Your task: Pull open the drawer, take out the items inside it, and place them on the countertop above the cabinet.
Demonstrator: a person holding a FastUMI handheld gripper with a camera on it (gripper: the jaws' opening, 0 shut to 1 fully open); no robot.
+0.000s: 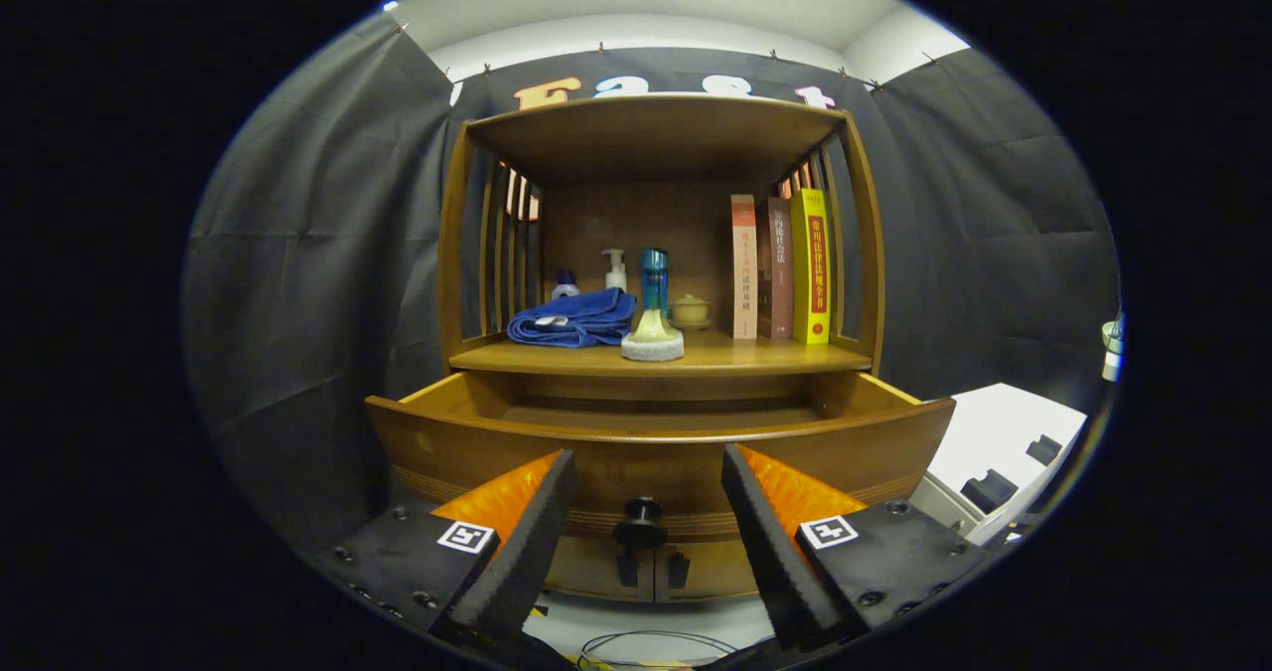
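Fingers (648,512) spread wide, gripping nothing, and between them we see the drawer (656,452) pulled open, its dark knob (640,524) just ahead. Above it on the bench (775,357) sit a blue towel (574,317), a teal bottle (653,303) and books (780,267).

Brown wooden cabinet (656,144) — blue cloth (573,317), yellow book (810,265), perhaps teal bottle (653,281).

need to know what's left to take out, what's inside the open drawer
Only the drawer's far inner wall shows, and no items there. Its front panel hides the bottom. The open gripper sits before its knob.
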